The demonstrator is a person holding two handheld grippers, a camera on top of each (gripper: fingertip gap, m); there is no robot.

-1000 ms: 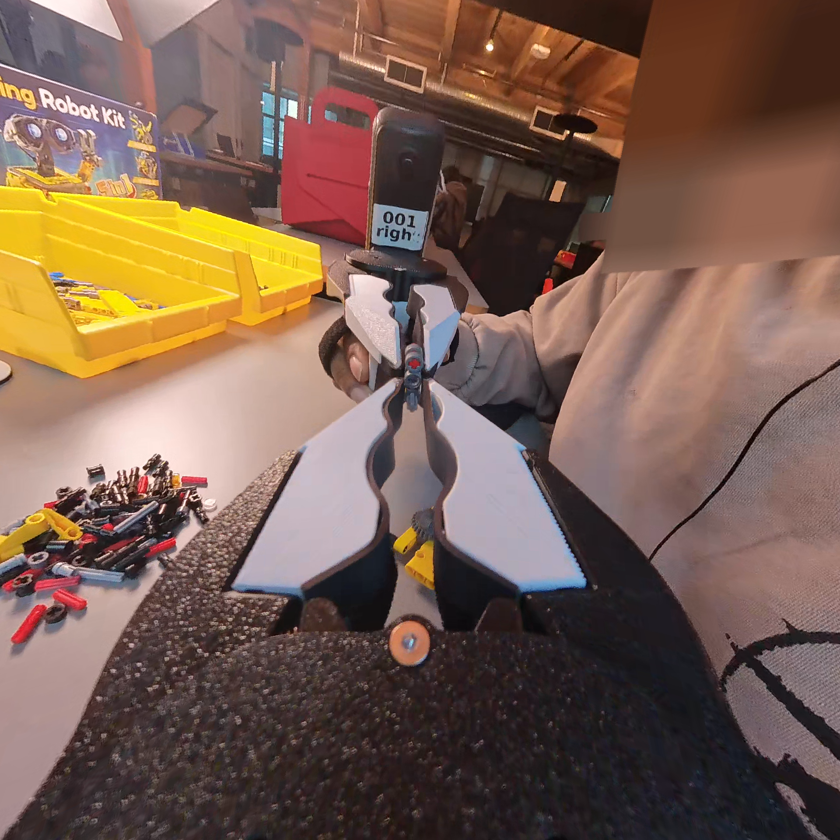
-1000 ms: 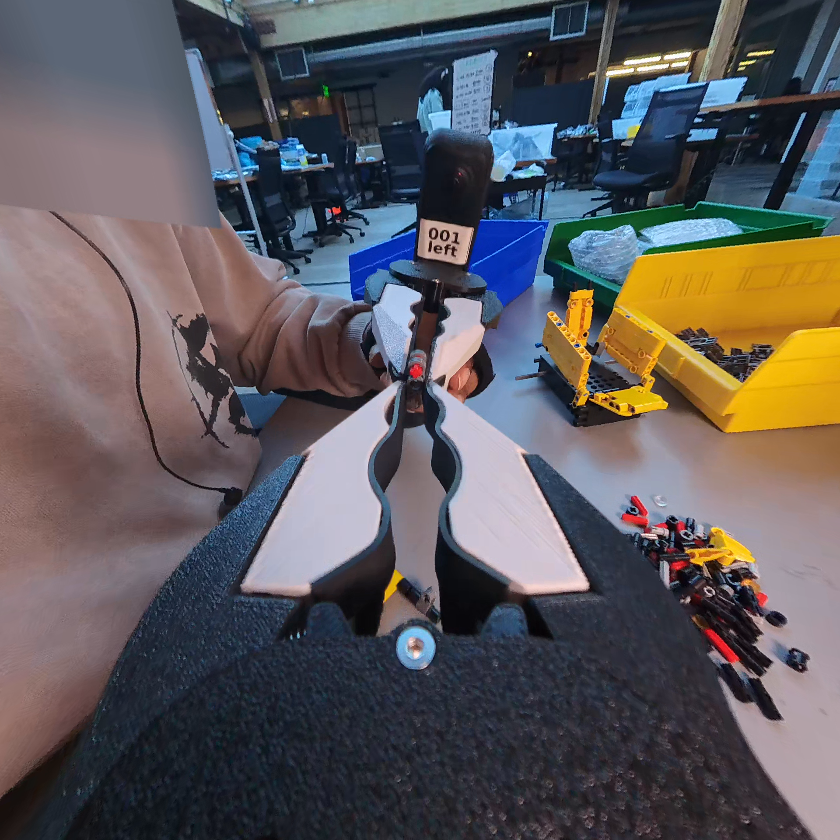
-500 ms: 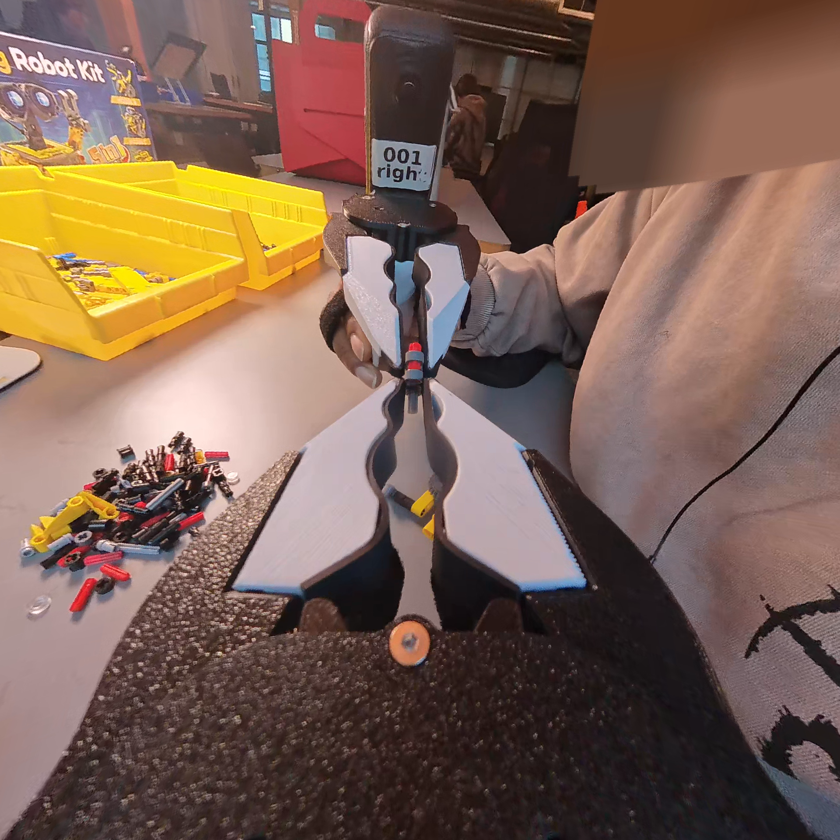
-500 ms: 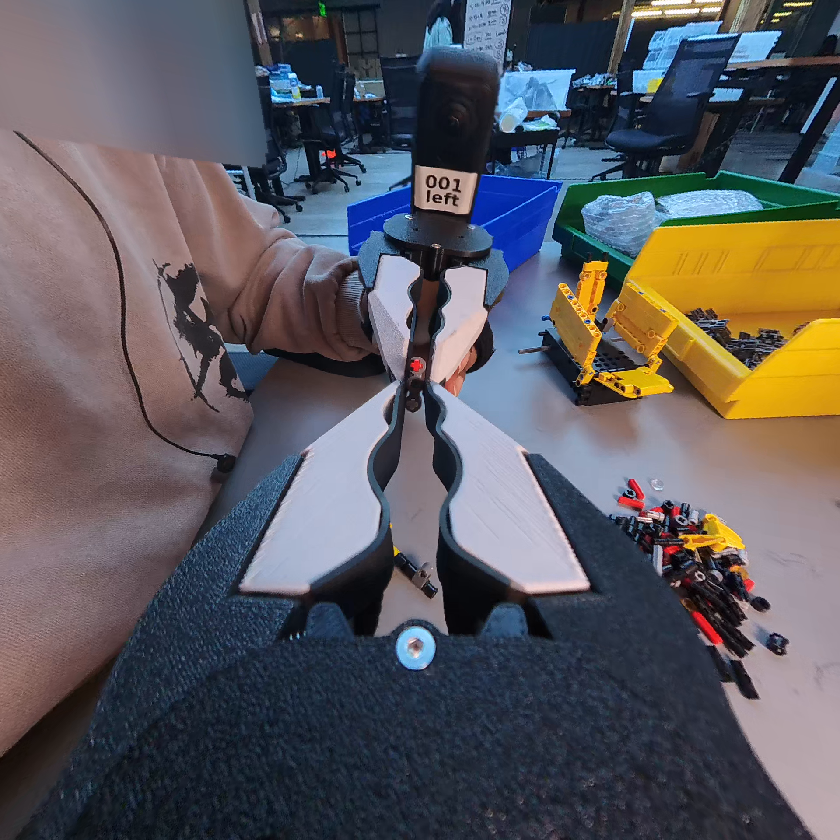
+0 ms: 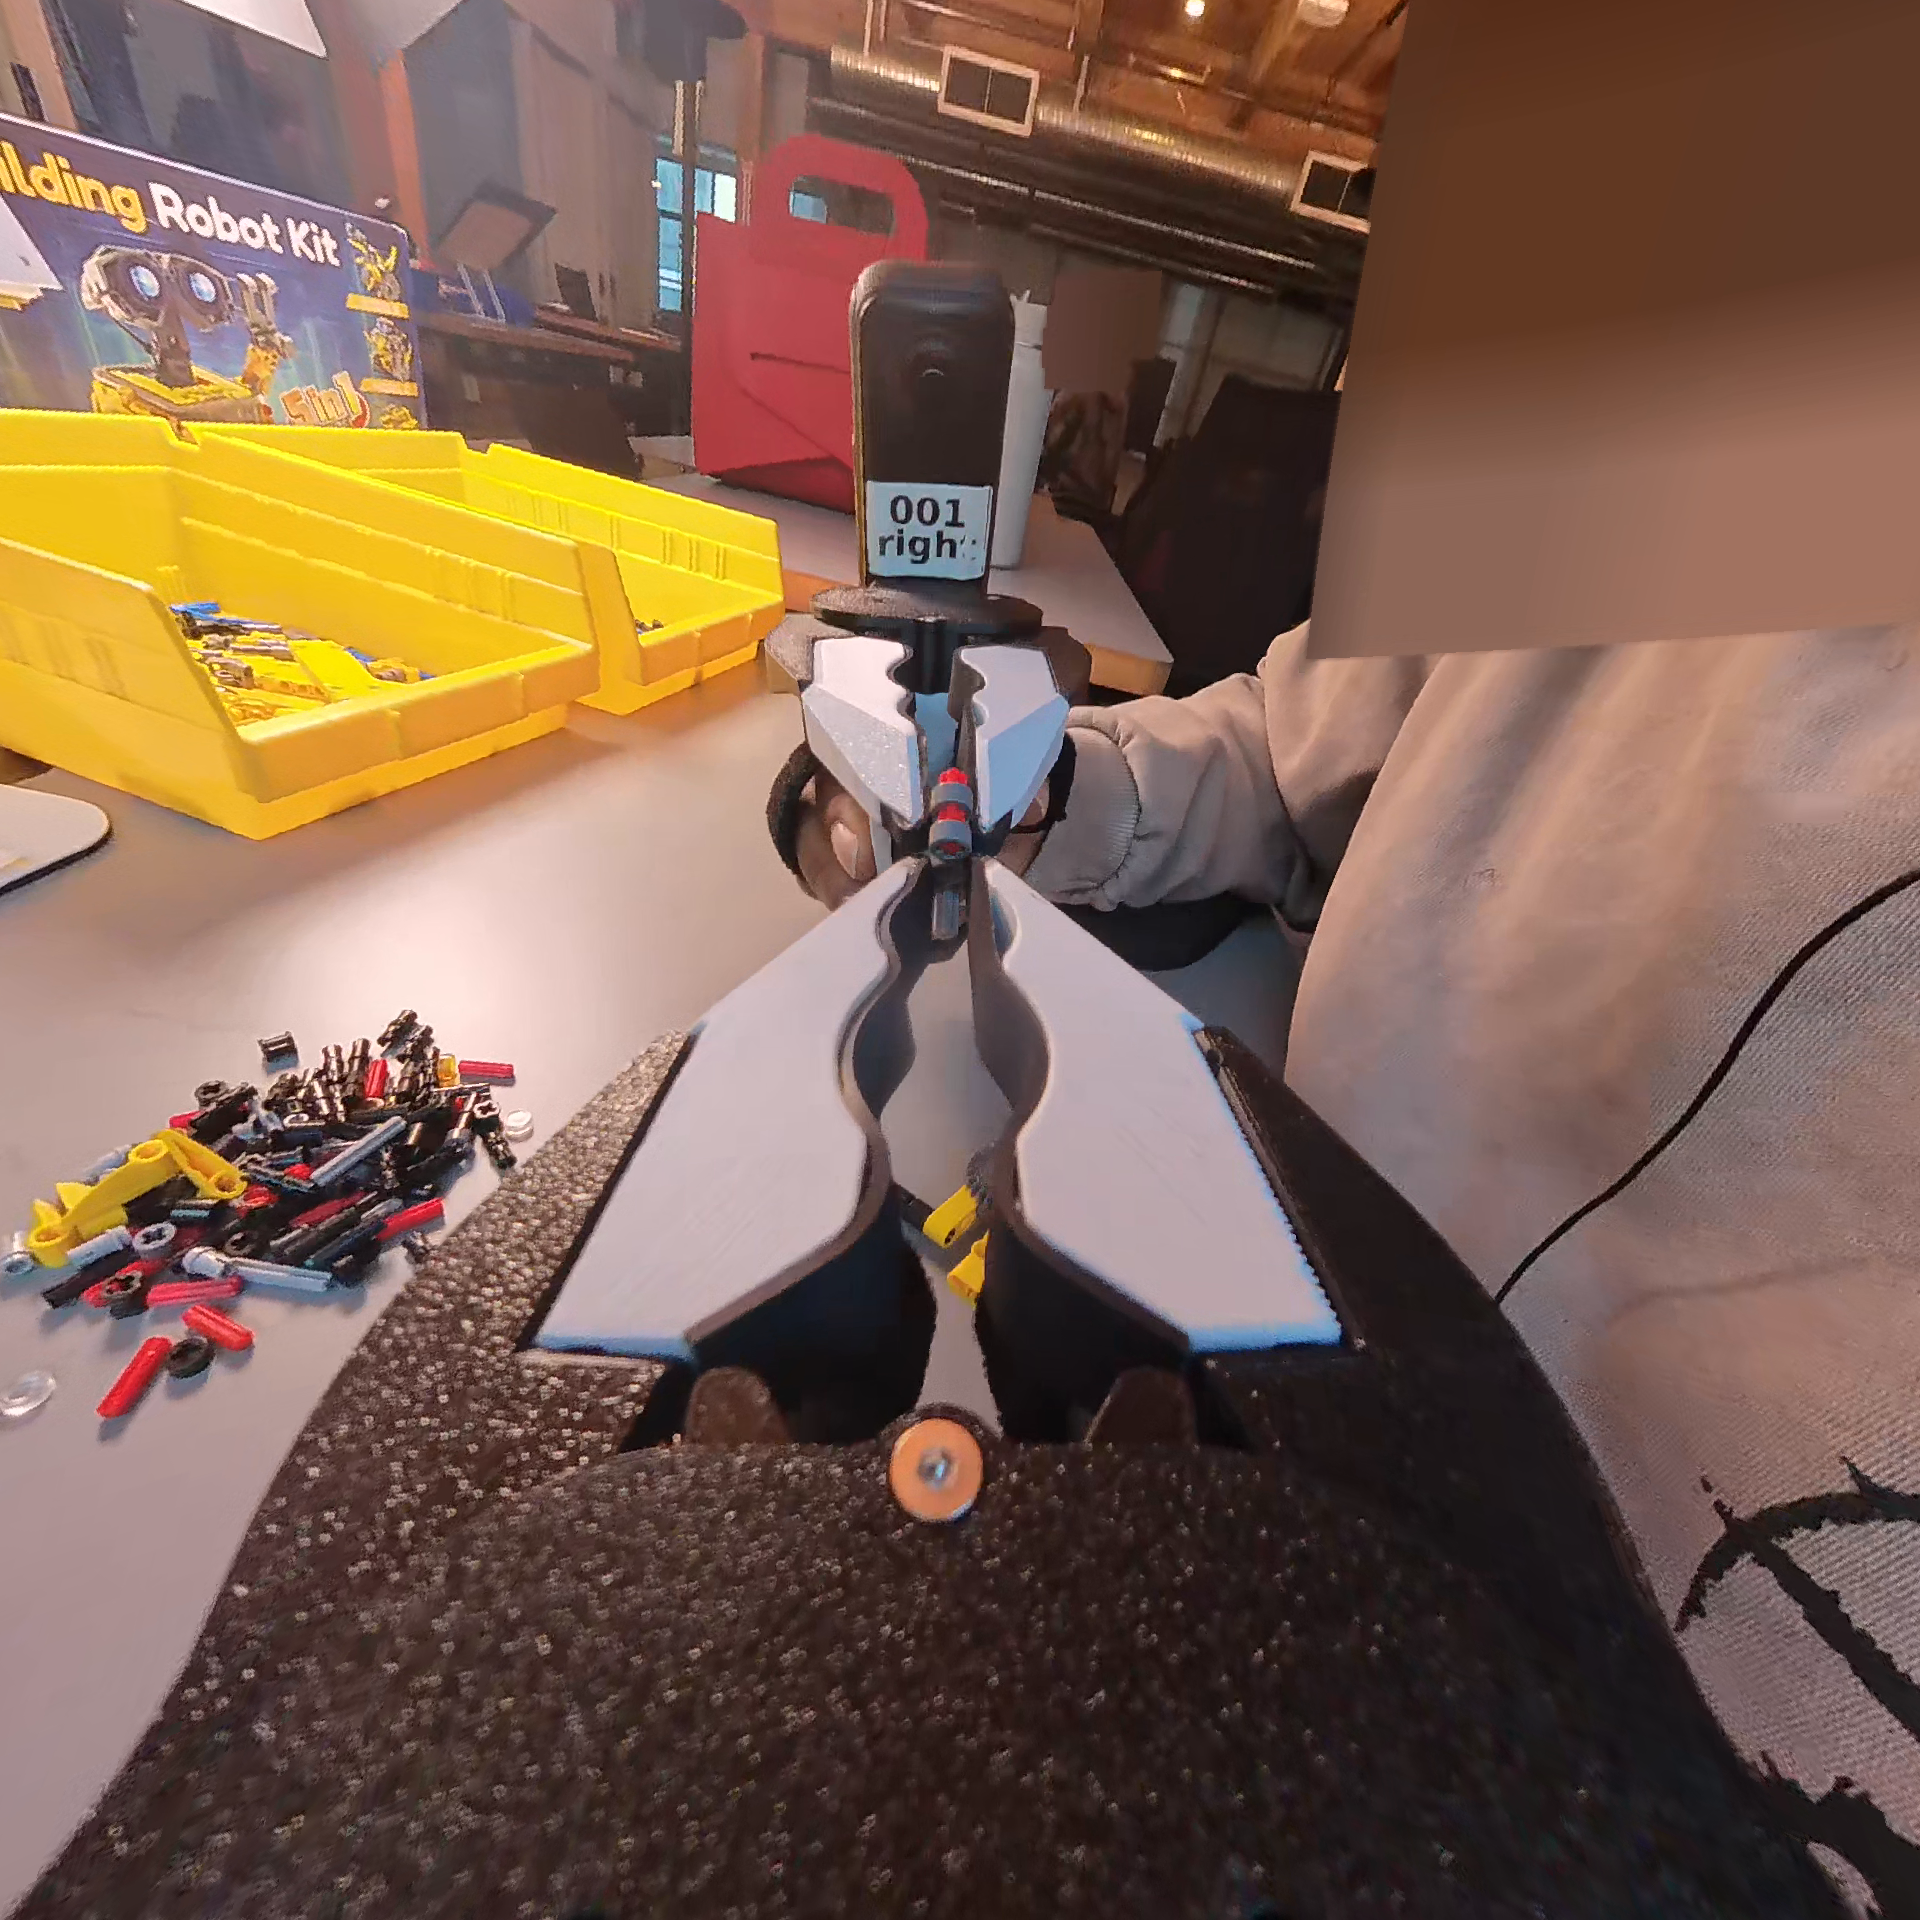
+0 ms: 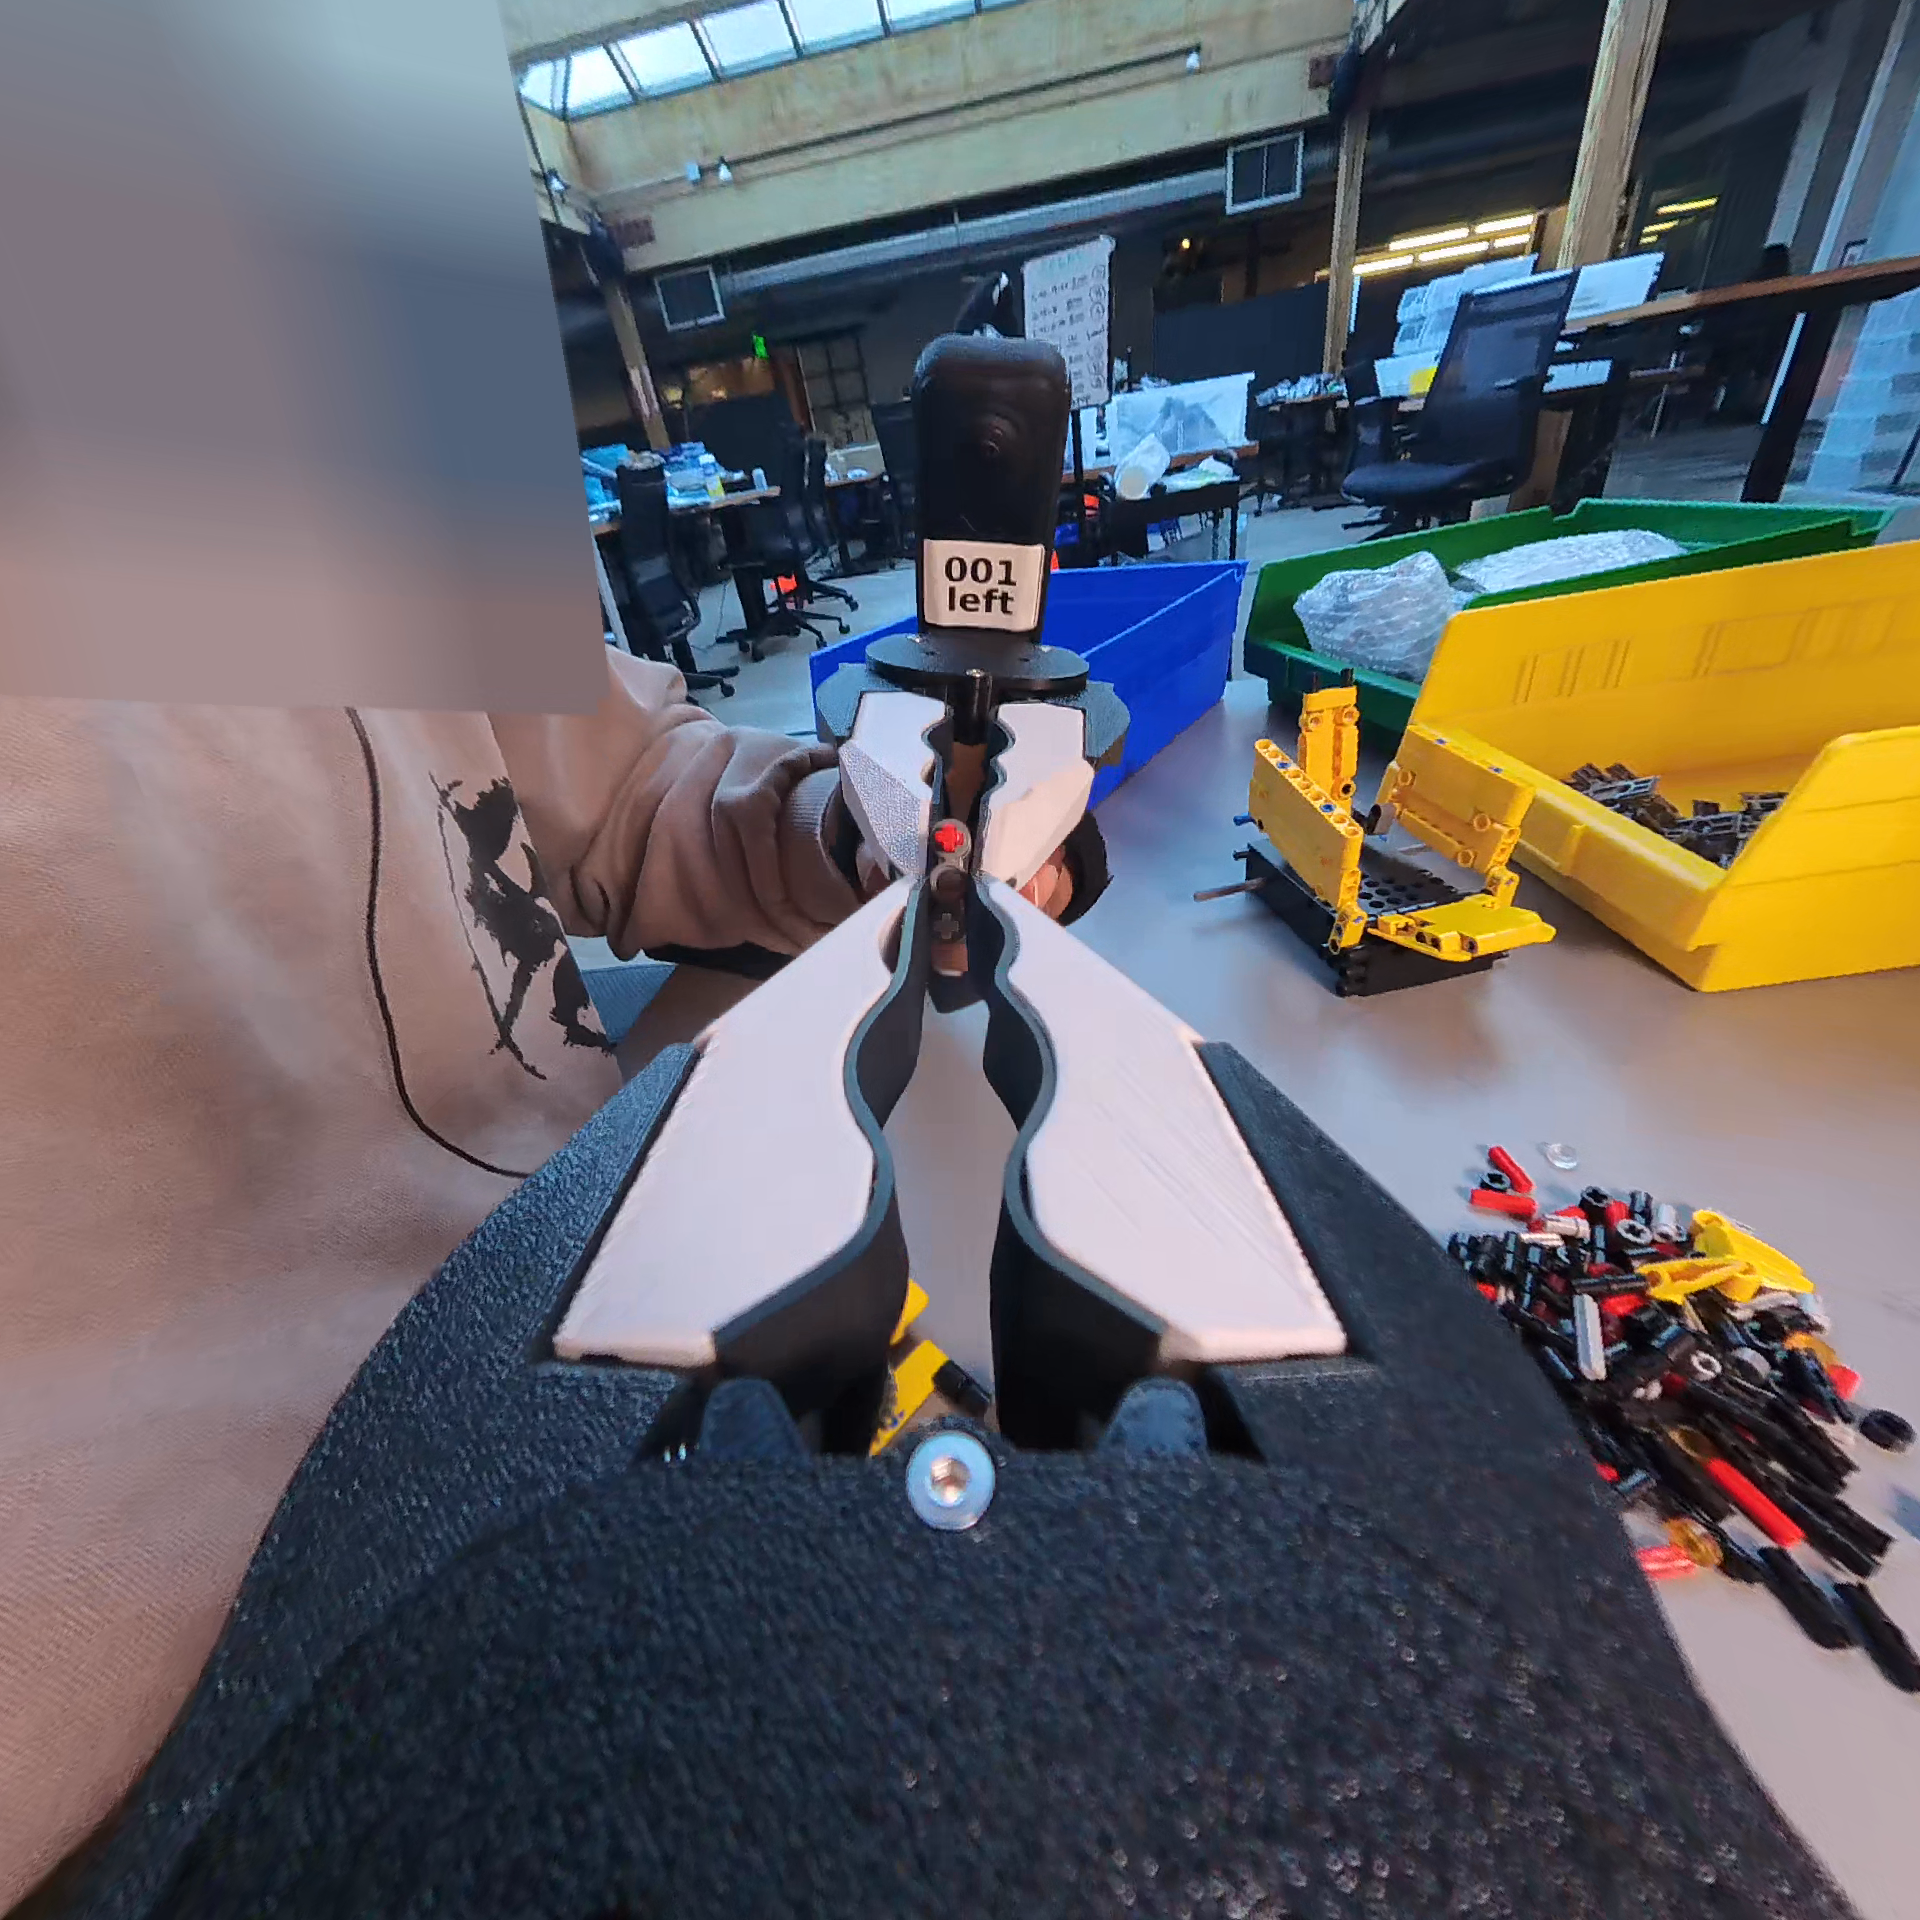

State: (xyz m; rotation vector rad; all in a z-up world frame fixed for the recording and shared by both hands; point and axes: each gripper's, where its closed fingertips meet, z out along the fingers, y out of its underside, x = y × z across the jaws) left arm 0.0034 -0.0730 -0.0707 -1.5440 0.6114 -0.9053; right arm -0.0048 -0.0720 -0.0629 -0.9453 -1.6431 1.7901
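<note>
The left gripper (image 5: 945, 902) is closed, its tips pinching the dark lower end of a small part (image 5: 949, 821), a grey sleeve with a red tip. The right gripper (image 5: 940, 836) is met tip to tip at 12 o'clock in the left wrist view and is likewise clamped on the same small part. Exactly which section is held by which gripper cannot be told. Over the last second this double hold has been kept; only the pair's height and tilt above the worktop (image 5: 468, 935) have been altered slightly.

Under the left gripper, a few loose yellow pieces (image 5: 951, 1210) are seen on the worktop. A pile of small pins (image 5: 291, 1164) in black, red and grey is spread at 8 o'clock, and yellow bins (image 5: 312, 665) are set at 10 o'clock, with a printed box (image 5: 208, 301) behind them.

In the right wrist view, a half-built yellow and black model (image 6: 1382, 862) is stood at 2 o'clock, beside another yellow bin (image 6: 1714, 831).
</note>
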